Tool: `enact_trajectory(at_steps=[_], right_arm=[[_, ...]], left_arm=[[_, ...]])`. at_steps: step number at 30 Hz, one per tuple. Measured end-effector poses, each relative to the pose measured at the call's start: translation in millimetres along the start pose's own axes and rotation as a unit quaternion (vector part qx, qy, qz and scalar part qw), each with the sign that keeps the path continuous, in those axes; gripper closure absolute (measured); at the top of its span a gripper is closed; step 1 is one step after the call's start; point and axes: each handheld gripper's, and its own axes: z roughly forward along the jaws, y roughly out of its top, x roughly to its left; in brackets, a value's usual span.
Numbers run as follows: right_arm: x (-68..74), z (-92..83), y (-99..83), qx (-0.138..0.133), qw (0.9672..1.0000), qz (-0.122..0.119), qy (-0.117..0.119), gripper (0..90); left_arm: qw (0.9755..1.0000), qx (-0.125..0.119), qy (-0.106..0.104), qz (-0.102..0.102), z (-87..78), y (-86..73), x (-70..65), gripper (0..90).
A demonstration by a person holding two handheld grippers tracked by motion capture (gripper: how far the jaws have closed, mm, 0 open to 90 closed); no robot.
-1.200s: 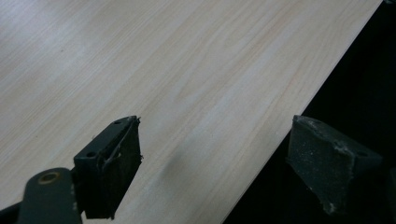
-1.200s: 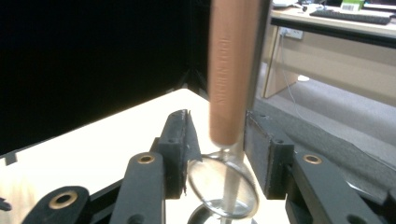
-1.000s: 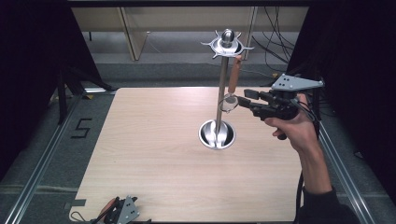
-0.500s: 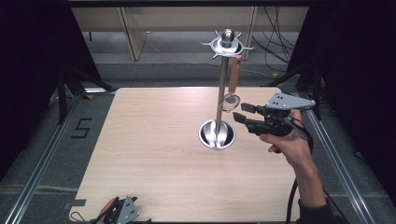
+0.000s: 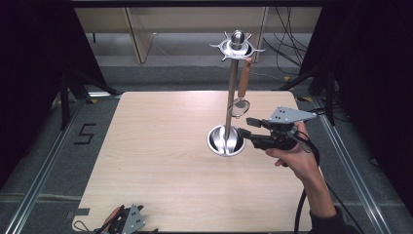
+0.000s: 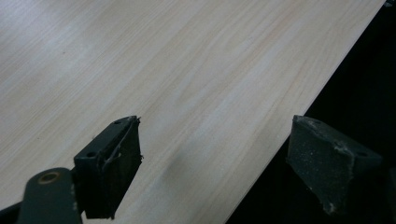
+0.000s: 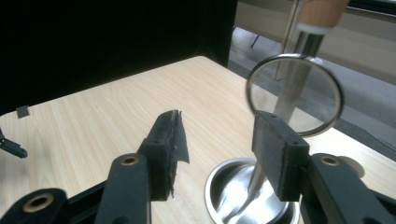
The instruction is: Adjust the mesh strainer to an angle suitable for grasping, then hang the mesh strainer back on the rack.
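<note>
Strainer (image 5: 240,106) hangs handle-up, long axis vertical, from the stand (image 5: 231,97) on the table (image 5: 160,161). Right hand-held gripper (image 5: 246,126), jaws just opened partway and empty, sits just below and right of it; left hand-held gripper (image 5: 127,222), wide open, is well apart.

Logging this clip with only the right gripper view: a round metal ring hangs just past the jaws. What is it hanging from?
Observer: It is the head of a utensil whose wooden handle hangs from a hook atop the stand.
Operator: Is my gripper gripping it?
Observer: No. From above, the right gripper sits below the ring and points at the stand's base. Its jaws have just been opening, with nothing between them.
Operator: And the other gripper?
Observer: The left gripper rests at the table's near left edge, jaws open.
</note>
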Motion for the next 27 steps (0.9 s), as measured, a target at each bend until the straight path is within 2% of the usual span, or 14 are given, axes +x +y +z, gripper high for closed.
enact_trajectory(at_steps=[7, 10, 15, 16, 17, 19, 21, 27], right_arm=[[4.9, 10.1, -9.4, 0.011, 0.9999, -0.004, 0.011, 49.1], [8.3, 14.2, -15.9, 0.026, 0.9995, 0.005, 0.015, 48.3], [9.3, 21.9, -28.0, 0.044, 0.9986, -0.011, 0.028, 47.1], [11.2, 24.1, -30.4, 0.054, 0.9978, 0.003, 0.038, 46.9], [10.5, 26.4, -32.0, 0.051, 0.9981, -0.008, 0.035, 46.7], [14.4, 30.8, -36.6, 0.067, 0.9971, 0.001, 0.036, 46.3], [13.9, 34.8, -40.0, 0.069, 0.9969, -0.011, 0.036, 46.1], [19.9, 41.1, -49.8, 0.089, 0.9951, 0.0, 0.044, 45.3]], left_arm=[[1.0, -0.005, 0.0, -0.005, 0.9, 0.2, 0.0, 16.7], [0.9999, -0.008, 0.003, -0.007, 0.8, 0.3, -0.4, 16.7], [1.0, -0.001, 0.001, -0.002, 0.3, 1.4, 0.5, 16.7], [1.0, -0.001, 0.0, -0.001, 0.3, 1.4, 0.6, 16.7], [1.0, -0.001, 0.0, -0.002, 0.4, 1.3, 0.4, 16.7], [1.0, -0.005, 0.002, -0.002, 0.3, 1.0, 0.1, 16.7], [1.0, -0.004, 0.0, -0.001, -0.5, 1.4, 0.0, 16.7], [1.0, -0.005, 0.001, -0.002, -0.7, 1.4, 0.0, 16.7]])
